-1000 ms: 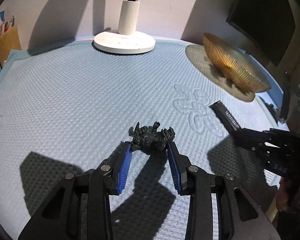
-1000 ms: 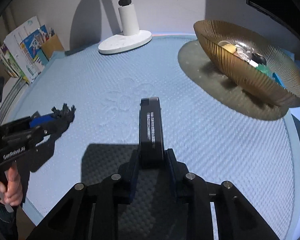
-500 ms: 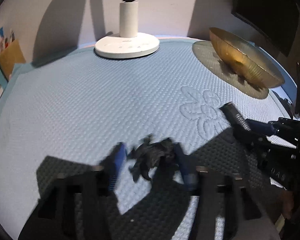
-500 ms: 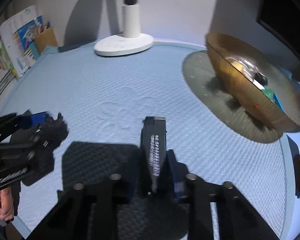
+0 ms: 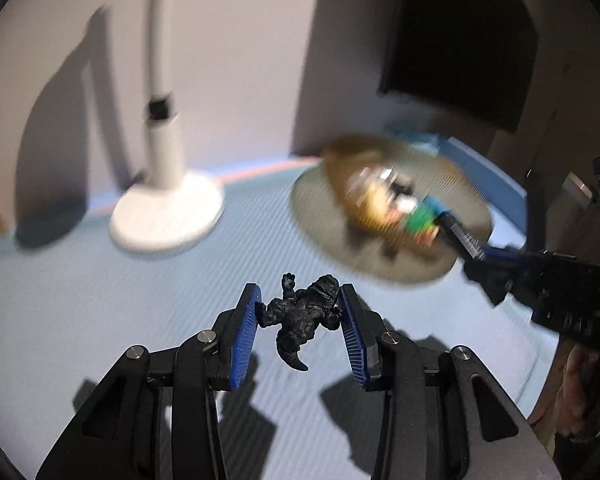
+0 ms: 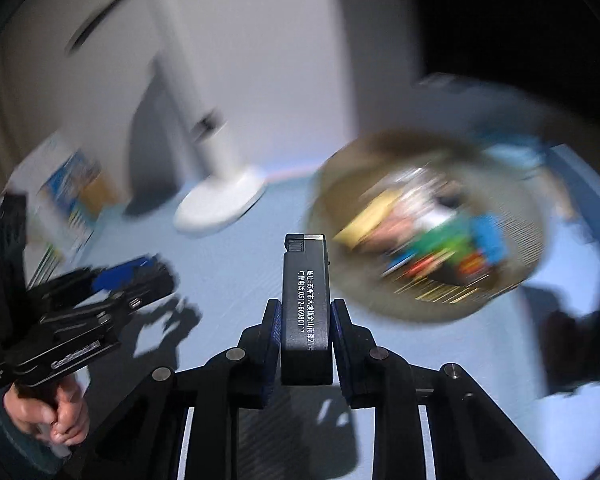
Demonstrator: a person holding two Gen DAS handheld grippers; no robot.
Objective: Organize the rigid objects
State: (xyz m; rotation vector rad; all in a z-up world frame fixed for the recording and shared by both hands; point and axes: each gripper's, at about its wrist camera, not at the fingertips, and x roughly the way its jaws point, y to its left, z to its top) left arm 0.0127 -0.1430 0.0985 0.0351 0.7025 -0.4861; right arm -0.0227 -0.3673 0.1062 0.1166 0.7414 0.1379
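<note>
far left, blurred: a stack of printed booklets [image 6: 66, 196] stands against the wall at the tabletop [image 5: 80, 300] edge. tabletop wears a pale blue textured mat.

left of centre, far side: white lamp base [image 5: 166, 216] with its stem rising, sitting on the mat near the wall.

left tool [image 5: 300, 312] is clenched on a small black monster figurine [image 5: 304, 316]; both blue pads [image 5: 246, 336] press its sides. figurine hangs off the mat, tail pointing down, its shadow lying on the mat below. in the right wrist view the same tool [image 6: 138, 276] shows at the left, blurred, with a hand [image 6: 50, 416] gripping its handle.

right tool [image 6: 306, 320] is clenched on a black lighter [image 6: 306, 304], narrow sides pinched, metal top pointing away toward the far side, white printed text running along its face. seen from the left wrist view, that tool [image 5: 482, 258] comes in from the right with the lighter [image 5: 458, 236] tip over the near edge of the bowl.

right, far side: a gold ribbed bowl [image 6: 516, 280], motion-blurred, holding mixed small items in yellow, green, blue and red. it sits on the mat well right of the lamp base.
</note>
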